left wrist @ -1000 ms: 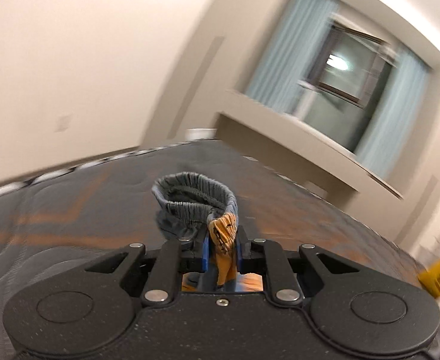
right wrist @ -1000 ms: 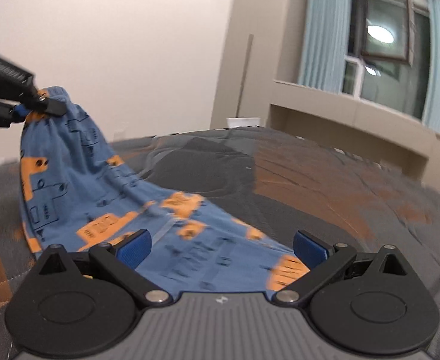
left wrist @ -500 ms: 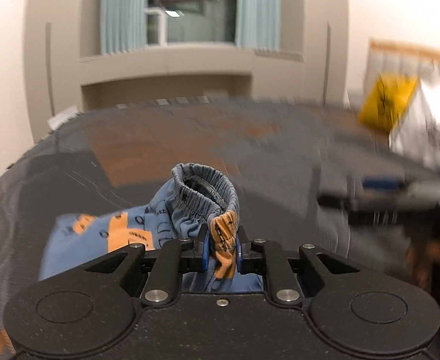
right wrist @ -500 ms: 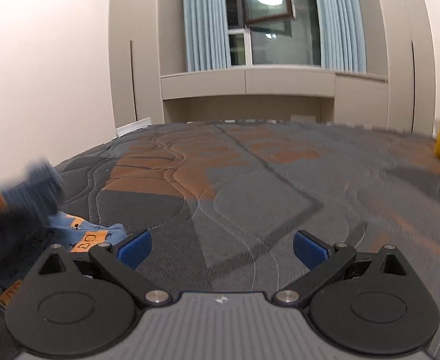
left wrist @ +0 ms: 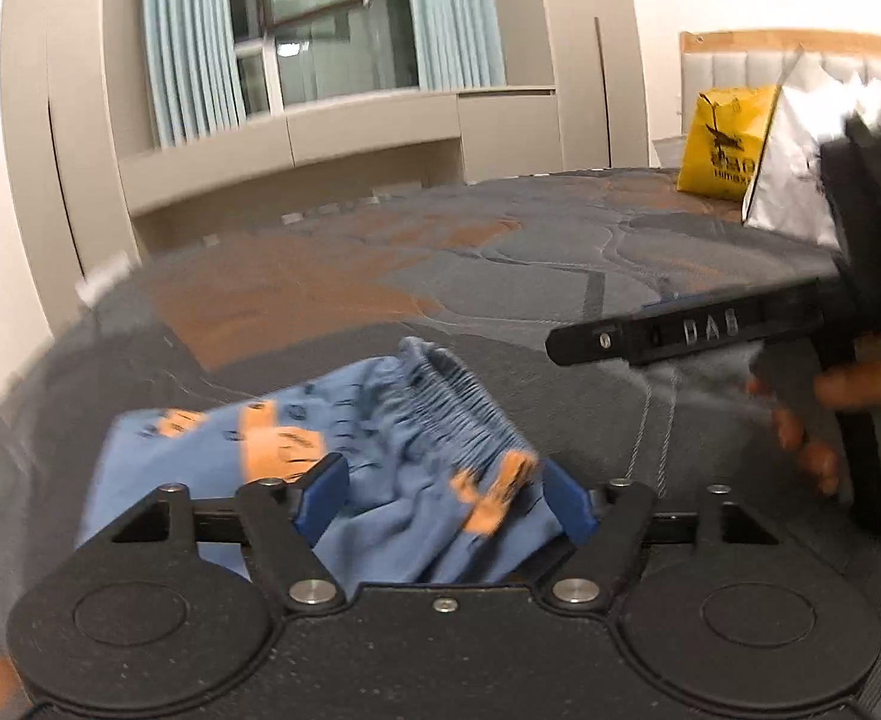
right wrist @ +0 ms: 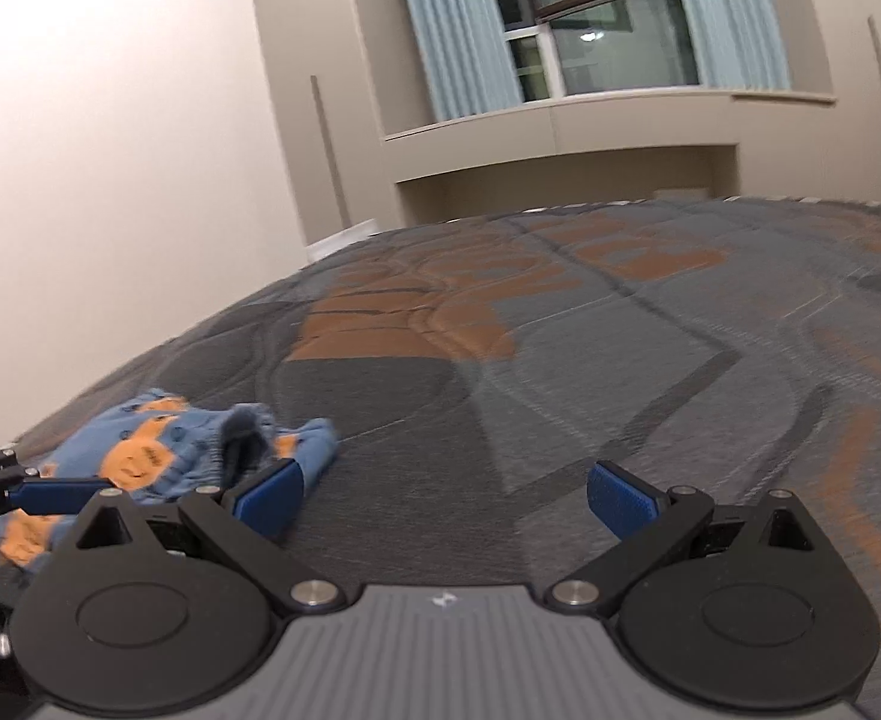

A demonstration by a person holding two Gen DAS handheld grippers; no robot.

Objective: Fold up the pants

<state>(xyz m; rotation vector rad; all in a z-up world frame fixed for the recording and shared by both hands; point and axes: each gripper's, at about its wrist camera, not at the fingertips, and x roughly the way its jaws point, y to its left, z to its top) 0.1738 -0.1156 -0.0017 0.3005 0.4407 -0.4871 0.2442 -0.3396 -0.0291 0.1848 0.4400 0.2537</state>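
The blue pants with orange print (left wrist: 380, 462) lie bunched on the grey and orange mattress (left wrist: 332, 288), the elastic waistband on top. My left gripper (left wrist: 443, 495) is open, its blue pads on either side of the cloth, not pinching it. My right gripper (right wrist: 443, 495) is open and empty above the mattress; the pants (right wrist: 164, 450) lie to its left. The right gripper also shows in the left wrist view (left wrist: 698, 330), held by a hand at the right.
A yellow bag (left wrist: 725, 144) and a white bag (left wrist: 812, 150) stand at the mattress's far right by a padded headboard. A window with pale blue curtains (right wrist: 590, 30) and beige cabinets lie beyond the far edge. A wall runs along the left.
My left gripper has opened and let go of the waistband, and the pants have dropped onto the mattress. The right gripper has swung toward the pants, still open.
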